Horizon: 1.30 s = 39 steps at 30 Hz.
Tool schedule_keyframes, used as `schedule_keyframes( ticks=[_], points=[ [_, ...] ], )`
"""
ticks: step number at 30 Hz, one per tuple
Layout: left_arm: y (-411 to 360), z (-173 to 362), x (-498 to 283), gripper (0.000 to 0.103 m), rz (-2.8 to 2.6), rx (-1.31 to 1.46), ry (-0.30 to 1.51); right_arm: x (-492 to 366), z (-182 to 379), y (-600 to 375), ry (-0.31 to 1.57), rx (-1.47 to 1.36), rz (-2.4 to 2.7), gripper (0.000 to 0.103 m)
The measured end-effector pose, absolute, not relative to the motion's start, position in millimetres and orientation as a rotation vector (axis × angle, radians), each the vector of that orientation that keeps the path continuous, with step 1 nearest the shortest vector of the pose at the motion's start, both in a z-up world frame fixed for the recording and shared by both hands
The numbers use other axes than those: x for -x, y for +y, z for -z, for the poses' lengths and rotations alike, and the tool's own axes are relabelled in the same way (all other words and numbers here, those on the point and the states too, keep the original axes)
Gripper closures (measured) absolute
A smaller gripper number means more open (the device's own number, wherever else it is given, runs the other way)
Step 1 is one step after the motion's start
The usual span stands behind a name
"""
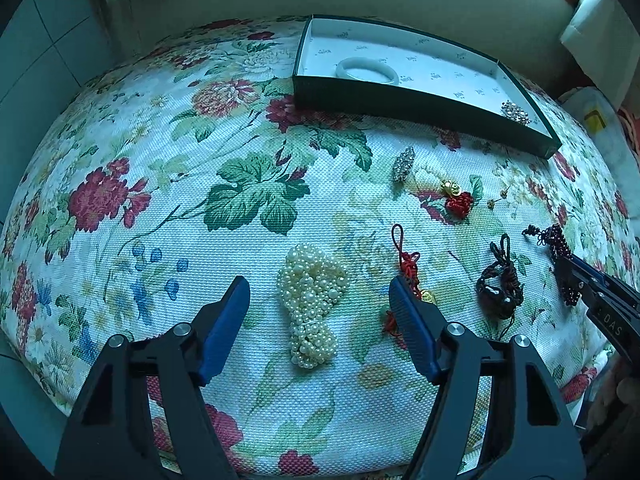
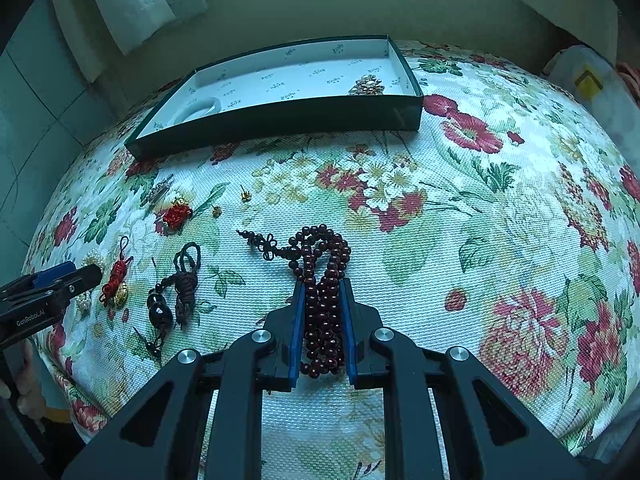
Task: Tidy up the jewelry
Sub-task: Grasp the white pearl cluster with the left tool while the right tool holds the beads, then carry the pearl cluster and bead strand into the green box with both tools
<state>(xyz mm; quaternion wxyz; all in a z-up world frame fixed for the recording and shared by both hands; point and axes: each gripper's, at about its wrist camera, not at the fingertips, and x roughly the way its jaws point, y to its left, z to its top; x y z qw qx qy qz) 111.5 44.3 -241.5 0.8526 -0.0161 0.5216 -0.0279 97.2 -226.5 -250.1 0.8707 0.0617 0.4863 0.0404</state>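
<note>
My left gripper (image 1: 320, 286) is open, its fingers on either side of a heap of white pearl beads (image 1: 311, 304) on the floral cloth. My right gripper (image 2: 323, 286) is shut on a dark red bead necklace (image 2: 320, 264) that lies on the cloth; it also shows in the left wrist view (image 1: 554, 240). A dark green box (image 1: 420, 110) with a white lining stands at the back, also seen in the right wrist view (image 2: 280, 120). It holds a white bangle (image 1: 367, 70) and a sparkly brooch (image 2: 367, 84).
On the cloth lie a red knot charm with a gold piece (image 1: 408, 268), a black cord pendant (image 1: 500, 284), a small red knot charm (image 1: 458, 200), a silver brooch (image 1: 403, 166) and two small gold earrings (image 2: 245, 196). A wall runs behind the table.
</note>
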Motion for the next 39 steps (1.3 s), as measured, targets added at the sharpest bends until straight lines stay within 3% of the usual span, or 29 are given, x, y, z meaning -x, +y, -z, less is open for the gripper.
schedule_keyframes(
  ticks=[3,9,11,20,39],
  points=[
    [46.2,246.7,-111.1,0.032,0.057,0.027,1.107,-97.3,249.9,-226.2,1.017,-0.127,-0.085,0.086],
    [48.9,249.5,-111.3,0.044,0.065,0.017,1.104,-97.5,249.7,-225.8,1.017,-0.128,-0.084,0.086],
    [48.0,248.3,-110.8,0.056,0.085,0.018,1.097,-97.6,249.7,-225.9,1.017,-0.127,-0.084,0.086],
    [43.8,247.9,-110.8,0.086,0.105,-0.020,1.089,-97.7,249.7,-225.5,1.017,-0.128,-0.084,0.086],
    [43.1,246.3,-110.6,0.090,0.114,-0.032,1.083,-97.9,249.7,-223.0,1.015,-0.121,-0.090,0.086]
  ],
)
